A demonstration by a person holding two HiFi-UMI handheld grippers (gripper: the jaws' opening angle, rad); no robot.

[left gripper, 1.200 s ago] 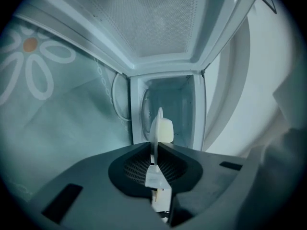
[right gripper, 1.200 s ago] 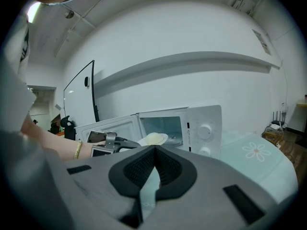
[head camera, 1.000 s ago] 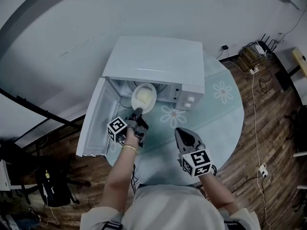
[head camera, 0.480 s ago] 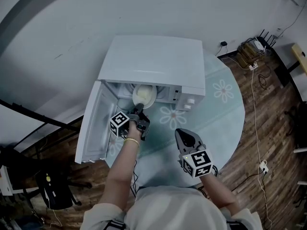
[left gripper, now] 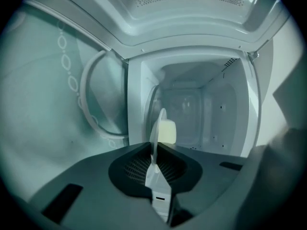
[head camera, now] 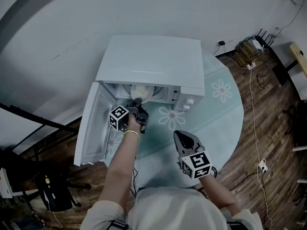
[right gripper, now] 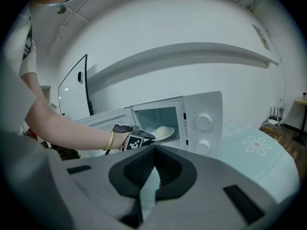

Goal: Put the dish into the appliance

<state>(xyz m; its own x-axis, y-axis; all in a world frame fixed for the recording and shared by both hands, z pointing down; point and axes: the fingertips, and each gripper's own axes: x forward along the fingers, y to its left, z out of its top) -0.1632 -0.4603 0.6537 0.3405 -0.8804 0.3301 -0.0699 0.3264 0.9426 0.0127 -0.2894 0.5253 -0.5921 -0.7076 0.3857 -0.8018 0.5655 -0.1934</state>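
The white microwave [head camera: 153,61] stands on the round table with its door [head camera: 93,123] swung open to the left. My left gripper [head camera: 136,104] is shut on the near rim of a white dish [head camera: 142,92] that carries a pale mound. The dish sits at the mouth of the cavity, partly under the microwave's top. In the left gripper view the dish [left gripper: 156,126] shows edge-on between the pads, with the cavity [left gripper: 192,114] straight ahead. The right gripper view shows the dish [right gripper: 163,131] just inside the opening. My right gripper [head camera: 181,134] is shut and empty, low over the table in front of the microwave.
A pale teal cloth with flower prints [head camera: 216,109] covers the table. The control knobs [right gripper: 204,123] are on the microwave's right side. Cables and a power strip [head camera: 261,166] lie on the wood floor at right. A dark stand and bag [head camera: 53,186] are at lower left.
My left gripper has carried the dish forward, from just in front of the microwave to its opening. The right gripper has hardly moved.
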